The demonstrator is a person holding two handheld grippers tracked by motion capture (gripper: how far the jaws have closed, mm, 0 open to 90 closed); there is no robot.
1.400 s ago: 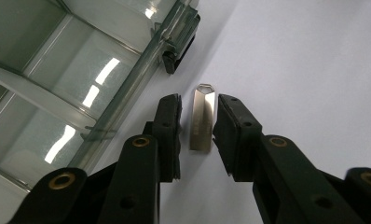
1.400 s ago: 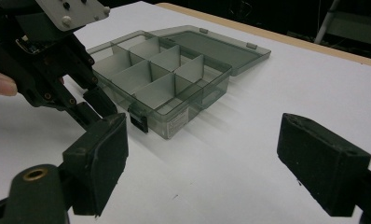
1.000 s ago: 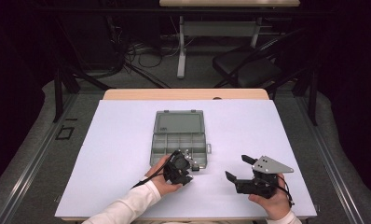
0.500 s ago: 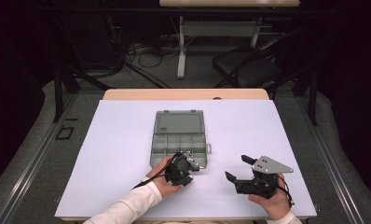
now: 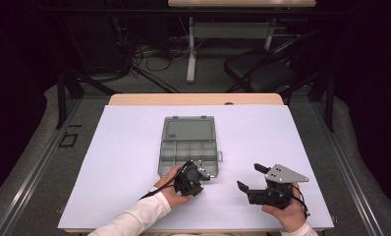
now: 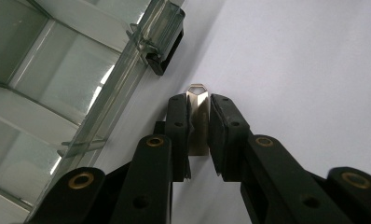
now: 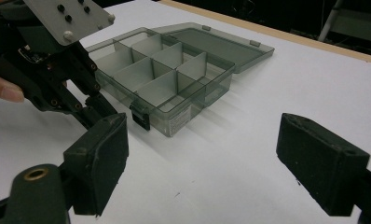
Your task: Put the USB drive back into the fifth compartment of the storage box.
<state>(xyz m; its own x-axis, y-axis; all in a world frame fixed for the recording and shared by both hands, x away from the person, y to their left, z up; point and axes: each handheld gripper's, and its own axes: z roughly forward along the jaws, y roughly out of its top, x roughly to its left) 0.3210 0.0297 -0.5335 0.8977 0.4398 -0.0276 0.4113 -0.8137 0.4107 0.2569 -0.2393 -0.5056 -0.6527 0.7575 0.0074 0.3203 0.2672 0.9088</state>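
Up close, left tongs clamp a metal tab beside the box.

Left tool jaws pinched nearly together, angled down; right tool jaws spread wide, level.

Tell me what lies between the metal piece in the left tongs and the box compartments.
Just the front wall of the open organizer box. The left tongs grip the small metal piece on the table outside that wall, beside the latch.
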